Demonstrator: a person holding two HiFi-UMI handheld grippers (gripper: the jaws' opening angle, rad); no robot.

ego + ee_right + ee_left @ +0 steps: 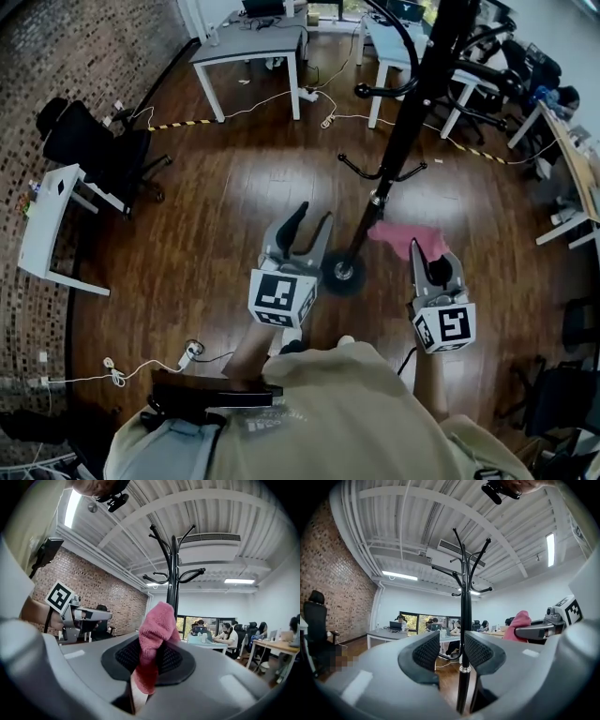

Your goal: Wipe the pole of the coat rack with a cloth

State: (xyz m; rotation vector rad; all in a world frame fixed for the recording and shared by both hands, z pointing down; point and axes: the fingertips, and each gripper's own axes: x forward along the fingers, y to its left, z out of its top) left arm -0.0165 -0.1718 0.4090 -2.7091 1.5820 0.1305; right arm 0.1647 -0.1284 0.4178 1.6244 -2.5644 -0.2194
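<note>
Right tool (154,658) clamping pink cloth (157,623), perhaps touching pole (400,150)

Head view: even, moderate indoor light; pale sheen on wood floor (272,155), upper centre; corners darker. Strong fisheye bending at edges of all views; black vignette rings both gripper views. Ceiling strip light (399,576) blown out white; second strip light (239,581) likewise in right gripper view. Lower housing of left gripper (451,645) and right gripper (154,654) soft; pink cloth (158,625) sharp.
</note>
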